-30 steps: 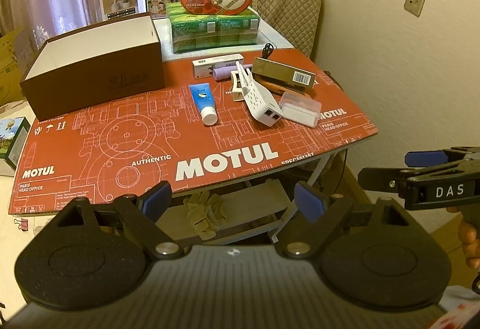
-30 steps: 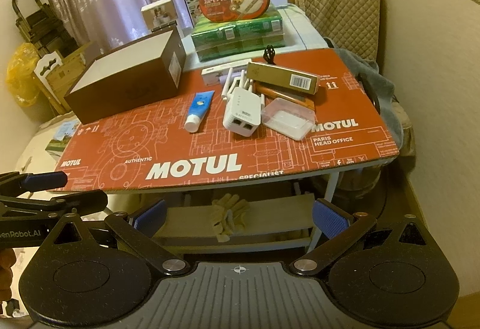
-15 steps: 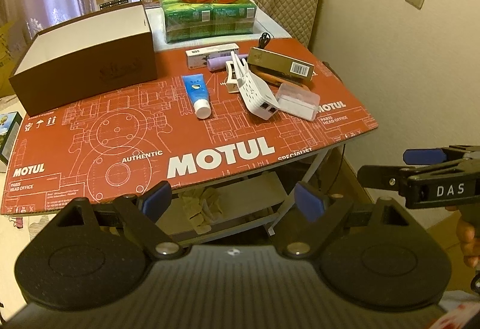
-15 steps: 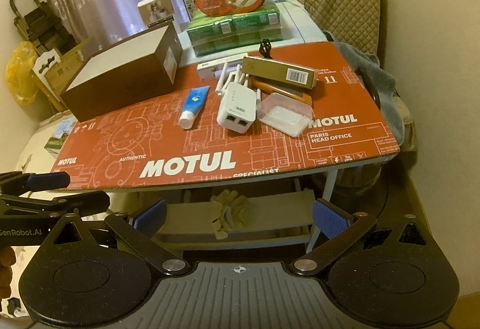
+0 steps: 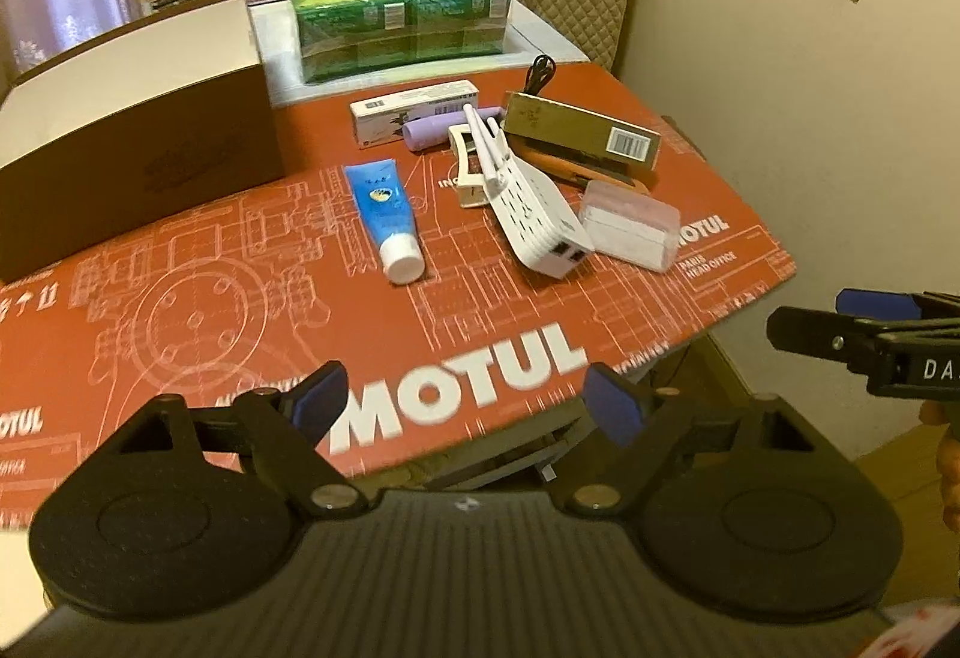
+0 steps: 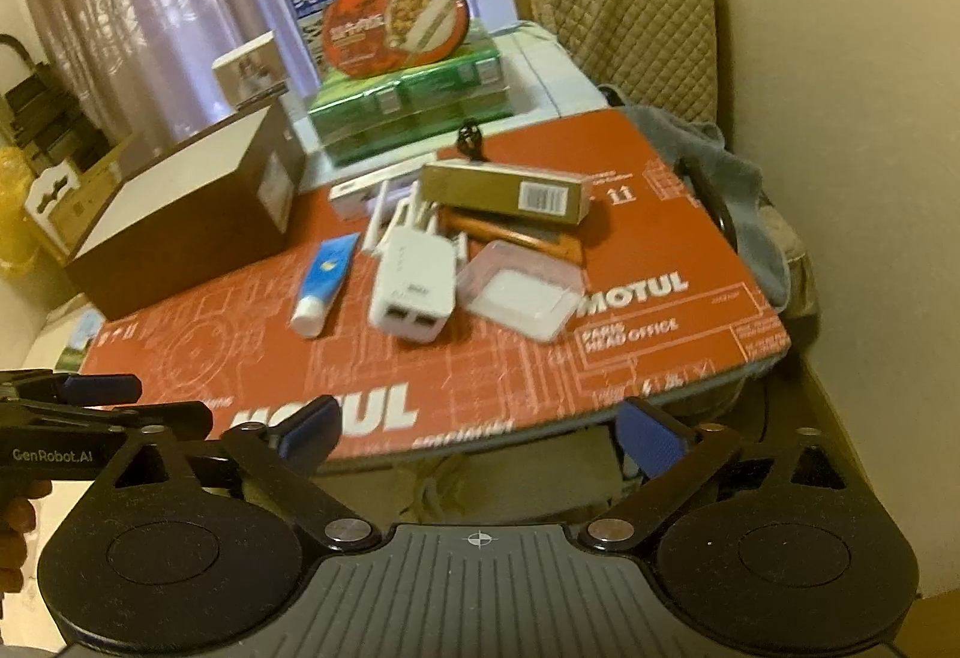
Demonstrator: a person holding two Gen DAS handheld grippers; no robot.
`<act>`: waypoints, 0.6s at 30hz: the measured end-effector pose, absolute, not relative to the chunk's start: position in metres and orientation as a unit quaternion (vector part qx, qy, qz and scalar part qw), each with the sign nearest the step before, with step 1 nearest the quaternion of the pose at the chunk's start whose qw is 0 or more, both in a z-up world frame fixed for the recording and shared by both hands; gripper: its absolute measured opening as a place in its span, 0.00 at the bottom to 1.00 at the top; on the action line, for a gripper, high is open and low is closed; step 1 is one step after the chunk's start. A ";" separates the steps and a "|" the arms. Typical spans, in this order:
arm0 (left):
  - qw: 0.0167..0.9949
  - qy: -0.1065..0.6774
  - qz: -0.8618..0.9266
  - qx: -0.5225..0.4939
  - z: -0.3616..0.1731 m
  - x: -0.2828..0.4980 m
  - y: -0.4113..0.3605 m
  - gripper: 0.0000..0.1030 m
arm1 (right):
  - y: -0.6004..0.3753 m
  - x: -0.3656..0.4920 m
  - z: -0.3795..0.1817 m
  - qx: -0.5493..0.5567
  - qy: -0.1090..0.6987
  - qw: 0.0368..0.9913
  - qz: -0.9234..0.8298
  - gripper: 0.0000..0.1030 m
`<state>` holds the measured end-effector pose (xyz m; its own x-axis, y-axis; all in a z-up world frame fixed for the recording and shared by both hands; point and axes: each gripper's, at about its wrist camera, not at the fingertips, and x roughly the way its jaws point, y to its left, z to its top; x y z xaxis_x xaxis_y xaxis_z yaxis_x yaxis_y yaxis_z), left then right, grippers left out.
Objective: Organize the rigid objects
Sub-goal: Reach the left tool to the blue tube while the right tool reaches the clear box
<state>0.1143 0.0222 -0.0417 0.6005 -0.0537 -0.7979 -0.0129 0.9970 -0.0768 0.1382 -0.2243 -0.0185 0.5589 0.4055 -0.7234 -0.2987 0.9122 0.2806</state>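
Both pairs of jaws stand spread wide with nothing between them, though each has just been closing a little. The left gripper (image 5: 465,400) hangs over the near edge of the red mat (image 5: 180,298), pitched down toward the tabletop. The right gripper (image 6: 480,433) hangs just short of that same edge, beside its partner.

Nothing is touched yet; all the loose things lie ahead of the jaws, well apart from them, past the white lettering. The blue tube (image 5: 387,223) lies nearest the left jaws, slightly to their left. Its long axis runs almost straight away from them, and its white cap points back toward the fingers. I judge the left hand the better placed for it.

The white router (image 6: 411,292) sits dead ahead of the right jaws, ports toward them, with the clear plastic case (image 6: 519,298) touching its right side. Behind these, the gold carton (image 6: 504,191) lies crosswise. The brown box (image 5: 129,136), a likely destination, stands at far left
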 end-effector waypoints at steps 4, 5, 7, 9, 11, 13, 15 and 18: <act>0.888 0.458 -0.020 -0.029 -0.054 0.146 0.033 0.79 | -0.219 0.162 -0.029 0.057 0.416 0.886 0.194 0.85; 0.887 0.460 -0.021 -0.027 -0.057 0.154 0.037 0.79 | -0.217 0.168 -0.031 0.054 0.417 0.887 0.192 0.84; 0.884 0.466 -0.022 -0.025 -0.062 0.168 0.043 0.77 | -0.214 0.180 -0.036 0.053 0.420 0.886 0.188 0.83; 0.883 0.469 -0.025 -0.023 -0.068 0.181 0.048 0.73 | -0.210 0.191 -0.041 0.055 0.424 0.885 0.183 0.82; 0.880 0.474 -0.025 -0.019 -0.075 0.194 0.052 0.70 | -0.207 0.202 -0.044 0.054 0.427 0.885 0.179 0.82; 0.876 0.480 -0.027 -0.018 -0.083 0.207 0.055 0.65 | -0.203 0.211 -0.048 0.051 0.430 0.884 0.175 0.82; 0.873 0.486 -0.030 -0.015 -0.090 0.217 0.058 0.61 | -0.200 0.219 -0.050 0.050 0.435 0.883 0.169 0.82; 0.870 0.492 -0.038 -0.012 -0.096 0.232 0.060 0.58 | -0.196 0.231 -0.054 0.049 0.440 0.882 0.161 0.82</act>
